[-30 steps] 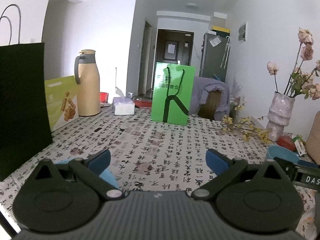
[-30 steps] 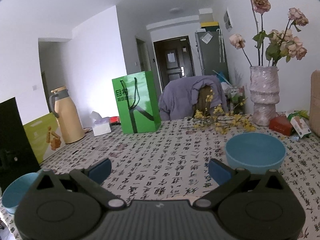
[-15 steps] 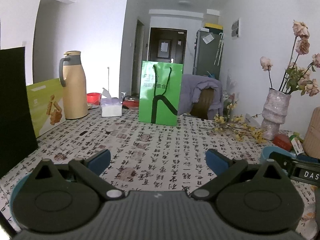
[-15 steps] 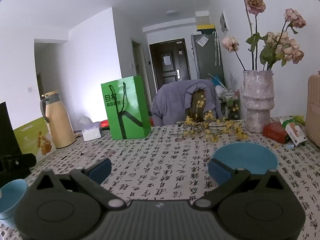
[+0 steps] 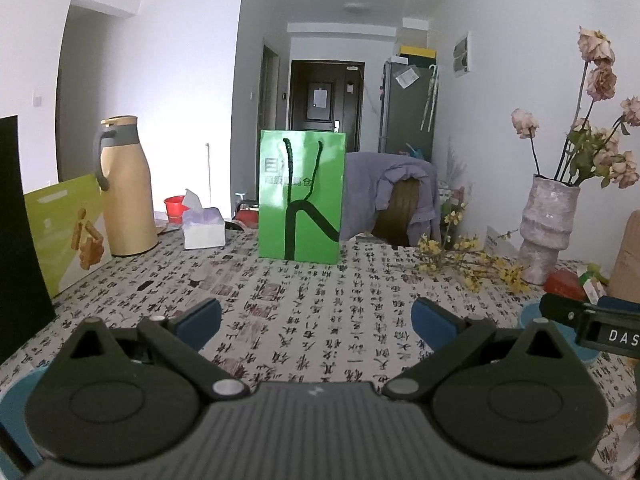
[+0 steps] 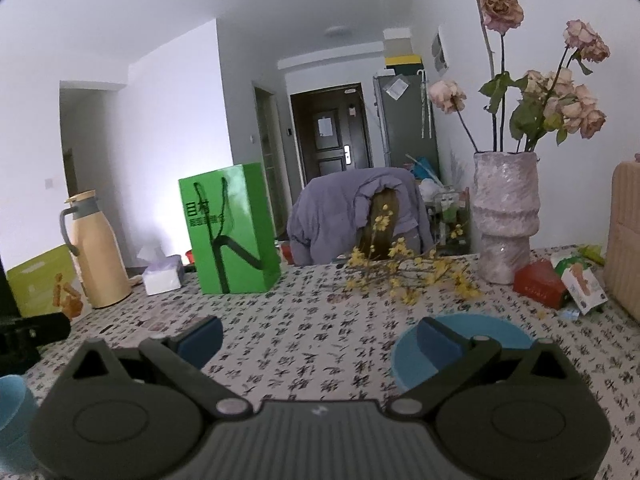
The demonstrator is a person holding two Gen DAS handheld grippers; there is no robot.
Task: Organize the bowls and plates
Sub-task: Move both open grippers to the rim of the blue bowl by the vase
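With both sets of fingers spread wide and gripping nothing, I have my right gripper (image 6: 318, 334) low over the table, its right finger (image 6: 438, 338) just in front of the blue bowl (image 6: 500, 330). My left gripper (image 5: 316, 320) sits beside a second blue bowl (image 5: 14, 394) at its lower left edge. Beyond stand the green bag (image 6: 228, 228) and the vase (image 6: 506, 216). If I close off-centre on a rim, I judge the bowl could skid across the tablecloth (image 6: 304, 320) toward the yellow twigs (image 6: 404, 272).

Glossy green paper bag (image 5: 300, 196), rough stone-like vase (image 6: 505, 216), printed tablecloth (image 5: 320, 300).
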